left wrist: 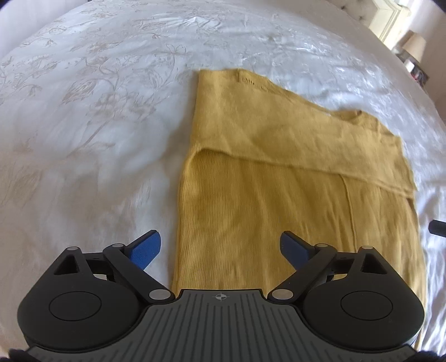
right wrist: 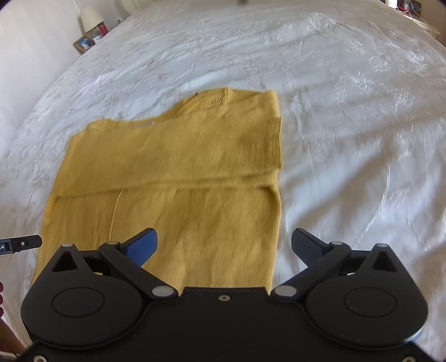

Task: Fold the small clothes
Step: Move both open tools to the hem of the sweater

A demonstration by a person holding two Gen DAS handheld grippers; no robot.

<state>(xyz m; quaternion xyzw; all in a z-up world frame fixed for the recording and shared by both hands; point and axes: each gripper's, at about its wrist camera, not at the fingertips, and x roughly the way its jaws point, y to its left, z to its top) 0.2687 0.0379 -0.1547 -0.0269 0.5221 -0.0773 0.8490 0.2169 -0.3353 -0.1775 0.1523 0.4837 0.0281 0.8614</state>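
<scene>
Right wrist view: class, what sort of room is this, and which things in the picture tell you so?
Most likely a bedroom. A wide bed with a white patterned cover fills the view, a lamp and a framed photo stand beside it, and a yellow top lies on the cover.

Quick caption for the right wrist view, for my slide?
Open right gripper above a folded mustard knit top on a white bedspread.

Left gripper (left wrist: 220, 247): jaws spread wide, nothing between the blue pads (left wrist: 146, 250), tilted steeply downward. Right gripper (right wrist: 224, 245): jaws likewise wide apart and empty, angled downward. Tip of the left gripper shows at the left edge of the right wrist view.
</scene>
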